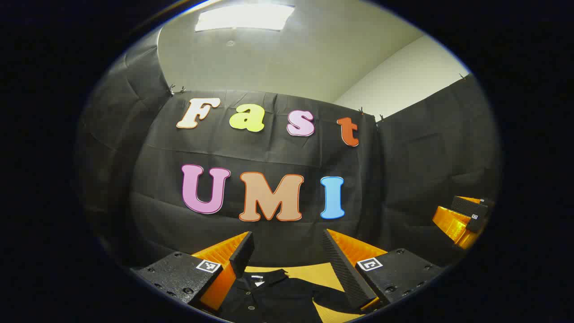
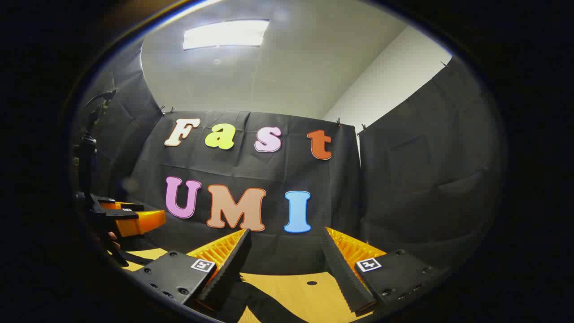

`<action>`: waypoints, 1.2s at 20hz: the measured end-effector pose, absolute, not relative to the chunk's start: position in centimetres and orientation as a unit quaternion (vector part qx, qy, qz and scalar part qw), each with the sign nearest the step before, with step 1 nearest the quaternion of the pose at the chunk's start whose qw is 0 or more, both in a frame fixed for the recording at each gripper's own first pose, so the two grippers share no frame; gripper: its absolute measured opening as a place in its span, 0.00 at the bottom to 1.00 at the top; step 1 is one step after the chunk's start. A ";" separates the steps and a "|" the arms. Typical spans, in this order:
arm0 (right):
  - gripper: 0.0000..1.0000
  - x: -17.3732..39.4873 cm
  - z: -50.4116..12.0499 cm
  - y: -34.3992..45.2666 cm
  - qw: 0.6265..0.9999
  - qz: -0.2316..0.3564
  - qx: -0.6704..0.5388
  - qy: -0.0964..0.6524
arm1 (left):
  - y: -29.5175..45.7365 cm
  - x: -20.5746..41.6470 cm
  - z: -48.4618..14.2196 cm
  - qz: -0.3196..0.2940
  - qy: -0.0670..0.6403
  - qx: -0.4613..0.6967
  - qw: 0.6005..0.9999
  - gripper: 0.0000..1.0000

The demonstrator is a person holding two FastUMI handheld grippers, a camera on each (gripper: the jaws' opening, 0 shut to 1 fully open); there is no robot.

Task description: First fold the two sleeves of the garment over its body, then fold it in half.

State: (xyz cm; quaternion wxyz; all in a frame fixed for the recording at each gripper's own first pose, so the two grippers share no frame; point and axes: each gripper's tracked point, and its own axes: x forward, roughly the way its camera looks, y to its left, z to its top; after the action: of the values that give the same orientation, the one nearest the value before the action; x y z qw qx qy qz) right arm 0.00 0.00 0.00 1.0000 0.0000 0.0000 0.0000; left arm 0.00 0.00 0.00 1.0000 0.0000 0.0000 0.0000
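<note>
Not yet begun on the sleeves: both tools, left (image 1: 287, 260) and right (image 2: 287, 264), spread apart above the black buttoned collared garment (image 1: 269, 296) on the wooden desk (image 2: 296, 291); next, lower to a sleeve.

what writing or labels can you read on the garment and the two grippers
No readable text.
Garment neck label: white, too small to read.
Left gripper square markers: black-and-white patterns, no words.
Right gripper square markers: the same.
</note>
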 end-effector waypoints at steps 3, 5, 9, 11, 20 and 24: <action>0.98 0.0 0.0 -0.2 1.000 -0.001 0.004 -0.001 | 0.3 -0.3 0.0 0.008 -0.002 -0.004 1.000 0.94; 0.98 -0.1 0.0 -0.4 1.000 -0.002 0.007 -0.002 | 0.5 -0.3 0.0 0.012 -0.001 -0.004 1.000 0.97; 0.98 0.1 0.1 -0.5 1.000 -0.003 0.009 -0.003 | 0.6 -0.4 0.3 0.015 -0.003 -0.003 1.000 0.94; 0.98 0.3 0.1 -0.5 1.000 -0.001 0.009 -0.002 | 0.7 -0.4 0.2 0.018 -0.004 -0.003 1.000 0.94; 0.98 0.8 -0.1 -0.4 1.000 0.009 0.015 0.000 | 1.3 -0.7 -0.2 0.029 0.000 0.001 1.000 0.94; 0.98 1.1 -0.1 -0.1 1.000 0.016 0.023 -0.003 | 1.6 -0.6 -0.2 0.032 0.000 0.000 0.999 0.97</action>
State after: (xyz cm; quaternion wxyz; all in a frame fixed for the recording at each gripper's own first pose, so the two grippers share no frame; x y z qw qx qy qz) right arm 1.12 -0.12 -0.10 0.9996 0.0226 -0.0025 0.0158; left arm -0.63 1.63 -0.22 0.9995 0.0002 -0.0004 0.0321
